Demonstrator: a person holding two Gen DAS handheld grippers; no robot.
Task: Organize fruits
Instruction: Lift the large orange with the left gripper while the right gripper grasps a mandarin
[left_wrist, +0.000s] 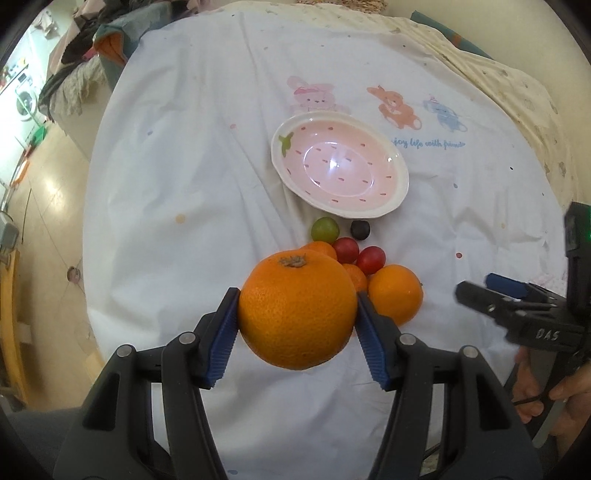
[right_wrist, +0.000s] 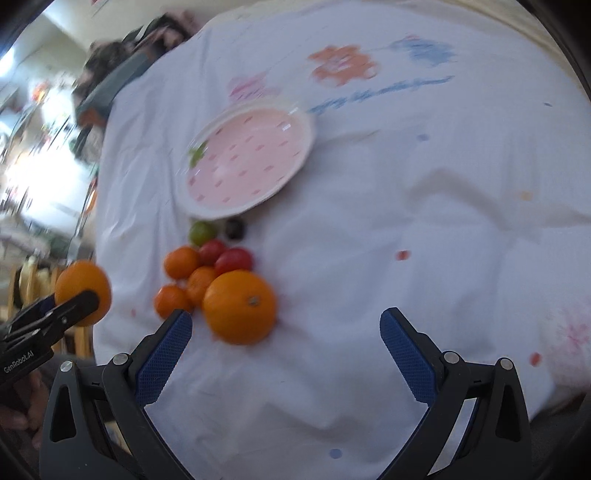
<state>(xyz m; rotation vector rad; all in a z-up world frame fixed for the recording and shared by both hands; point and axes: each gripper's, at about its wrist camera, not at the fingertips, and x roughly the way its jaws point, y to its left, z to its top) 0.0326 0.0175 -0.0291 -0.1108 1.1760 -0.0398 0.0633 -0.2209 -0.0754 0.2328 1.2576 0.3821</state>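
The left claw (left_wrist: 297, 317) is clenched on a large orange (left_wrist: 297, 308), lifted off the white-clothed surface (left_wrist: 166, 184), level and pointing forward. Ahead of it lie smaller fruits, then the pink plate (left_wrist: 400, 184). The right claw (right_wrist: 286, 334) hangs released, seemingly above the cloth, a second orange (right_wrist: 240, 306) just ahead-left of it.

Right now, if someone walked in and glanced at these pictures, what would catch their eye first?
The big round orange clamped in the left tool, lifted above the white cartoon-print cloth. Behind it sits an empty pink strawberry-patterned ceramic dish, with a cluster of smaller oranges and red tomatoes lying between. The right tool hangs open nearby, holding nothing.
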